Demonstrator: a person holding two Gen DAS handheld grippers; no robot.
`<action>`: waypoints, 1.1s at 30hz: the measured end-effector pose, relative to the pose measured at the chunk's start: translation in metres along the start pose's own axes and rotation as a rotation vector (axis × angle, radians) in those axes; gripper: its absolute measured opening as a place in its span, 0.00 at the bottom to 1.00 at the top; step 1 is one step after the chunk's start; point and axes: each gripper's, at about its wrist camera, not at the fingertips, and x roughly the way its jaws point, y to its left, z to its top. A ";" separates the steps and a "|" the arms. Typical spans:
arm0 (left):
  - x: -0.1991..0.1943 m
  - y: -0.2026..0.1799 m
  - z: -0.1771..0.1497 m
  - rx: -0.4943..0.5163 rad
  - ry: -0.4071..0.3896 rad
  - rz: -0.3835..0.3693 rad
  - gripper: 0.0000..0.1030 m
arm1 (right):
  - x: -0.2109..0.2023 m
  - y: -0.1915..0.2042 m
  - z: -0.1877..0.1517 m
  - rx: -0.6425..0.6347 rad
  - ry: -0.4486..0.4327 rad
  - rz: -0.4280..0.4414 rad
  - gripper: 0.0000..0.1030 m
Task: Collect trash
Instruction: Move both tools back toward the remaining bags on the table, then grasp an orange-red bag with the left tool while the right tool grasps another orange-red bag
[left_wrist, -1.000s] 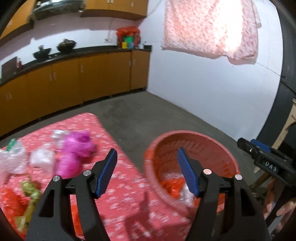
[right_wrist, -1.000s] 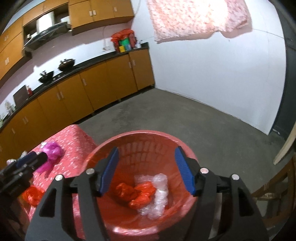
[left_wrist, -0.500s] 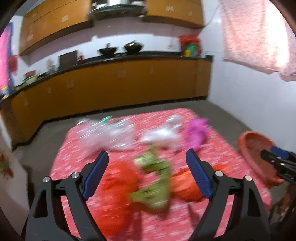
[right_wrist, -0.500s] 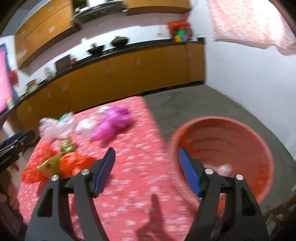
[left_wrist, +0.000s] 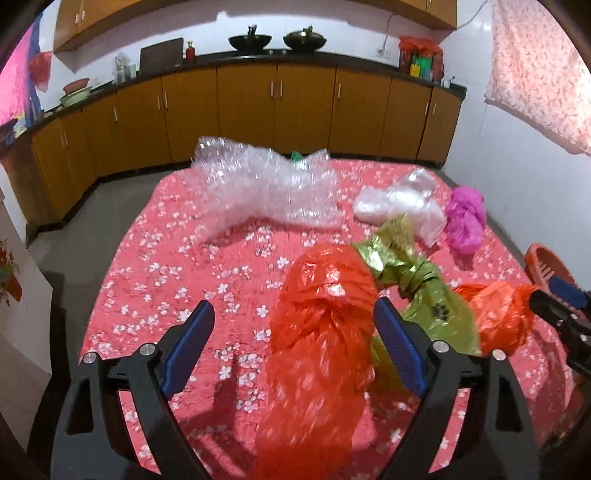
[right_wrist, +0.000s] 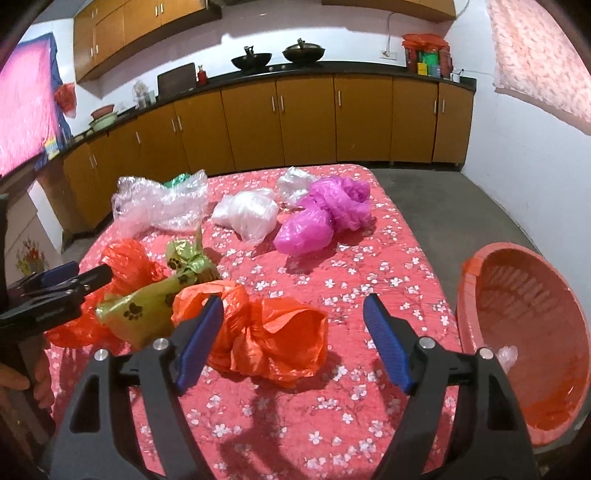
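Both grippers hover with jaws apart: the left gripper (left_wrist: 291, 343) should drop squarely over the near red bag (left_wrist: 321, 325) and the right gripper (right_wrist: 293, 334) over the orange bag (right_wrist: 266, 332), pinching bunched knots, basket (right_wrist: 476, 295) right.

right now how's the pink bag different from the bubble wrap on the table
The pink bag is opaque magenta and bunched into a knotted lump; the bubble wrap is clear and sprawls wider. The pink bag lies toward the side nearer the red basket; the bubble wrap lies toward the far left. Both rest untouched on the floral tablecloth.
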 end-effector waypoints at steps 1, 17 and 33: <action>0.004 0.000 -0.001 0.004 0.010 -0.001 0.85 | 0.002 0.000 0.000 -0.002 0.006 0.001 0.74; 0.024 0.023 -0.007 -0.005 0.076 0.086 0.56 | 0.018 0.027 -0.005 -0.084 0.085 0.183 0.78; 0.031 0.036 -0.006 -0.046 0.093 0.067 0.51 | 0.021 0.046 -0.009 -0.134 0.119 0.227 0.37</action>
